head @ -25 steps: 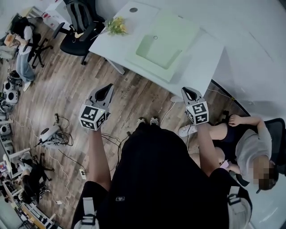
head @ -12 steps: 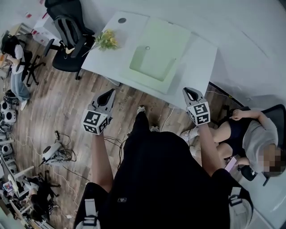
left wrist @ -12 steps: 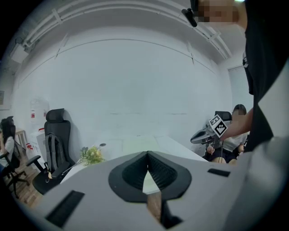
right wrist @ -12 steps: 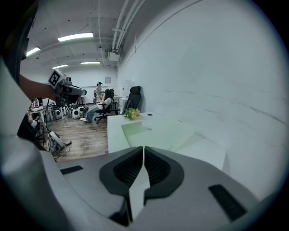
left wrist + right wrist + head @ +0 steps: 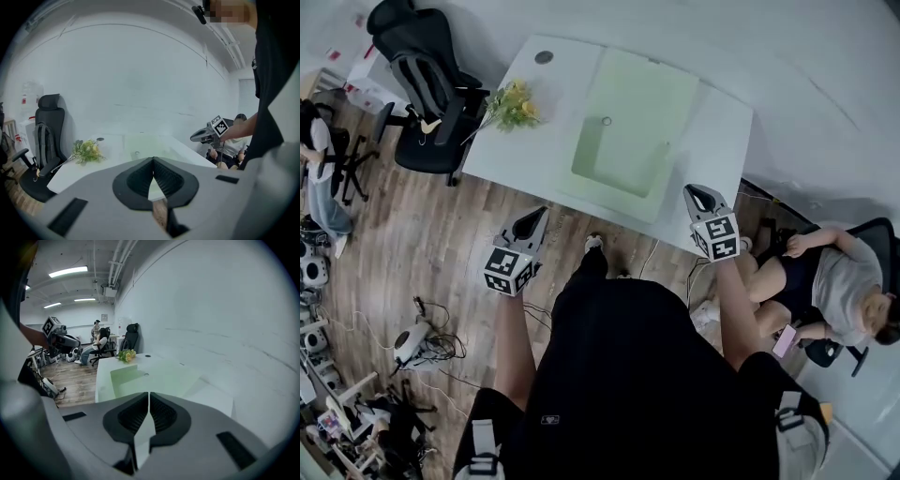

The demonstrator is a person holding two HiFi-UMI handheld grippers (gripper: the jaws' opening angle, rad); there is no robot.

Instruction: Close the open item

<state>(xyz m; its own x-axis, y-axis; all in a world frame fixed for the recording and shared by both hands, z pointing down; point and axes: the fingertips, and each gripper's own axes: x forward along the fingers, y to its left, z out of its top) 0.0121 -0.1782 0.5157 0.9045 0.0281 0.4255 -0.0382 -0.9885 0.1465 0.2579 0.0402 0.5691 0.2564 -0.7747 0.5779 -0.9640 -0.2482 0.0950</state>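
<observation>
**Nearly at the table, both grippers empty**

The open thing is a pale green box [image 5: 623,155] lying on the white table [image 5: 717,141]. Its darker tray sits toward the near edge, and a paler flap is spread flat behind it toward the wall. Whether that flap is a hinged lid I can't say for sure. A sprig of flowers [image 5: 512,105] lies just to the left of it.

The person stands close to the table's near side with both tools held out. The left gripper [image 5: 536,216] is over the floor, short of the edge. The right gripper [image 5: 696,193] is about at the edge, beside the box's right corner. Each has its jaws pressed together with nothing between them.

I'd call this the approach; nothing on the box has been touched. Next they'd need to reach across to the flap's far edge. There they could spread the jaws to pinch it, or slip the closed tips under it, and then swing it over the tray.
</observation>
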